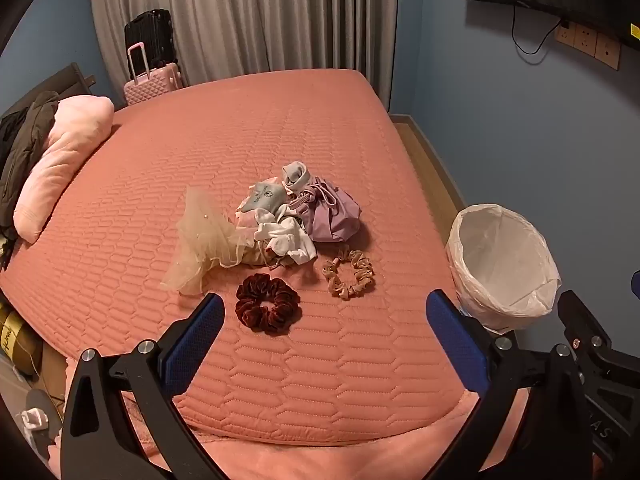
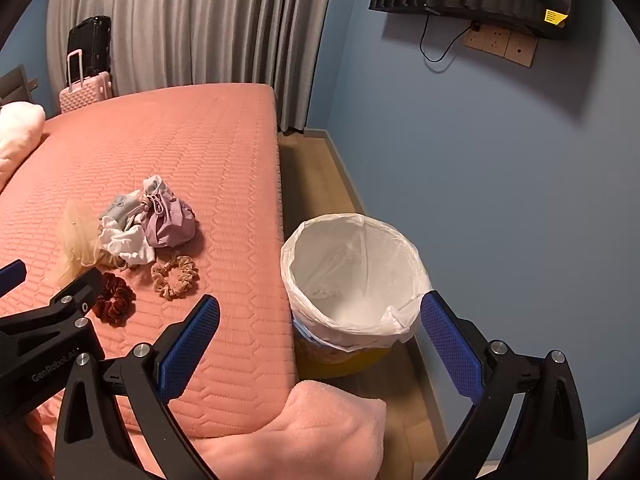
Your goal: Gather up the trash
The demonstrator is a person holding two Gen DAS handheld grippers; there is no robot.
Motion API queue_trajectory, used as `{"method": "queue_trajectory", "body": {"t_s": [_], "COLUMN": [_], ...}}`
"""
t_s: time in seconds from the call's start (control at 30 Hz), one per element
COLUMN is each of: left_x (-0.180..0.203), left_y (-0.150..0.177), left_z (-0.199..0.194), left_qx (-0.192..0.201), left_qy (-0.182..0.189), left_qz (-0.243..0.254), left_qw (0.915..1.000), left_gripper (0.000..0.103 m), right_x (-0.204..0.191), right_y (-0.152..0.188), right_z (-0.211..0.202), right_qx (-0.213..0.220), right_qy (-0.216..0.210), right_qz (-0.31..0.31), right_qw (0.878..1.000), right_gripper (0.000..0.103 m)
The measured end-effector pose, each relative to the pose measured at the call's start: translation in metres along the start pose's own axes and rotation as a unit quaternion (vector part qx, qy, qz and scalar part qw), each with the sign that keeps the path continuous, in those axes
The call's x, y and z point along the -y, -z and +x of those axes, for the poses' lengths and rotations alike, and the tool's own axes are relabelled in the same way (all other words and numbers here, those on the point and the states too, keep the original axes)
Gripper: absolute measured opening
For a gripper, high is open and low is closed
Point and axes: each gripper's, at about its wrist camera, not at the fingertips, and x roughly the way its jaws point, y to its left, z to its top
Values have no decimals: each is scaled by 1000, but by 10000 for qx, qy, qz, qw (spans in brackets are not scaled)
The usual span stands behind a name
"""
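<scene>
A pile of small cloth items (image 1: 276, 216) lies mid-bed: a cream tulle piece (image 1: 204, 236), a lilac drawstring pouch (image 1: 328, 212) and white fabric (image 1: 288, 236). A dark red scrunchie (image 1: 267, 303) and a beige scrunchie (image 1: 349, 274) lie in front of it. My left gripper (image 1: 324, 312) is open and empty above the bed, just short of the red scrunchie. My right gripper (image 2: 320, 316) is open and empty, over the bed's edge beside the white-lined bin (image 2: 352, 276). The pile (image 2: 132, 220) and both scrunchies show at left in the right wrist view.
The bin (image 1: 504, 264) stands on the wood floor by the blue wall, to the right of the pink quilted bed (image 1: 280, 128). A pink pillow (image 1: 60, 160) lies at left, suitcases (image 1: 152, 64) stand by the curtain. A pink blanket (image 2: 320, 428) hangs at the bed's corner.
</scene>
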Motion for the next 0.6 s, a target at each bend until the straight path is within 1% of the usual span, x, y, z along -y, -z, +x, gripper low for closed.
{"method": "queue_trajectory", "body": {"t_s": [0.17, 0.23, 0.4, 0.43, 0.6], "left_x": [8, 3, 7, 1, 1], "left_y": [-1, -1, -4, -2, -2], "left_z": [2, -5, -8, -10, -11], "left_qx": [-44, 44, 83, 103, 126], "left_qy": [1, 38, 45, 59, 57], "left_qz": [47, 4, 8, -18, -16], "left_qw": [10000, 10000, 10000, 9999, 9999], "left_gripper": [96, 96, 96, 96, 96], "right_x": [0, 1, 0, 3, 5], "right_y": [0, -3, -4, -6, -7], "right_z": [-4, -5, -1, -9, -10], "right_qx": [36, 23, 9, 24, 36], "right_qy": [-20, 7, -3, 20, 40], "right_qz": [20, 9, 54, 52, 71], "right_qw": [10000, 10000, 10000, 10000, 10000], "right_gripper": [97, 97, 97, 97, 97]}}
